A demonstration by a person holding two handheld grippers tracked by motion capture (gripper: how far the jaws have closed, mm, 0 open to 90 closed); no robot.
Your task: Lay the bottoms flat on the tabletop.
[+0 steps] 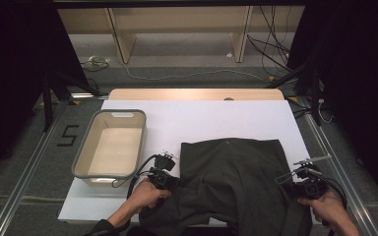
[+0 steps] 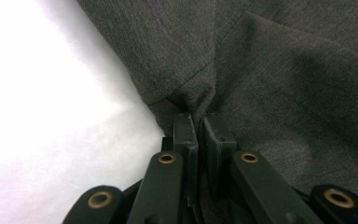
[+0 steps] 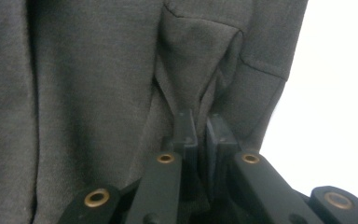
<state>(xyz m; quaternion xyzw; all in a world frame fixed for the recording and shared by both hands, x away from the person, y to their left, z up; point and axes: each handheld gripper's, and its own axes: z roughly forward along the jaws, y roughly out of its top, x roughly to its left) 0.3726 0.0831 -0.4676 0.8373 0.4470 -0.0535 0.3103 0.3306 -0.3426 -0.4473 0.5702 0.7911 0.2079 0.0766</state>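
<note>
High view: a dark grey garment [image 1: 236, 182] lies on the white counter [image 1: 202, 120], spread over the near right part of it, with its near edge hanging over the counter's front. The far part of the cloth lies flat, with a seam running down its middle, and the near part is rumpled into folds.

The left gripper [image 1: 170, 182] sits at the garment's left edge, held by the person's left hand [image 1: 147, 194]. In the left gripper view its jaws stand nearly together, with a pinch of the grey cloth gathered between them right by a stitched hem, and the white counter shows to the left of them.

The right gripper [image 1: 295, 186] sits at the garment's right edge, held by the right hand [image 1: 327, 206]. In the right gripper view its jaws are likewise narrow and clamped on a bunched fold of the cloth, which pulls up into a small peak above them; bright counter shows to the right.

A beige plastic bin [image 1: 86, 152] stands on the counter's left part, just beside the left gripper and apart from the garment.
</note>
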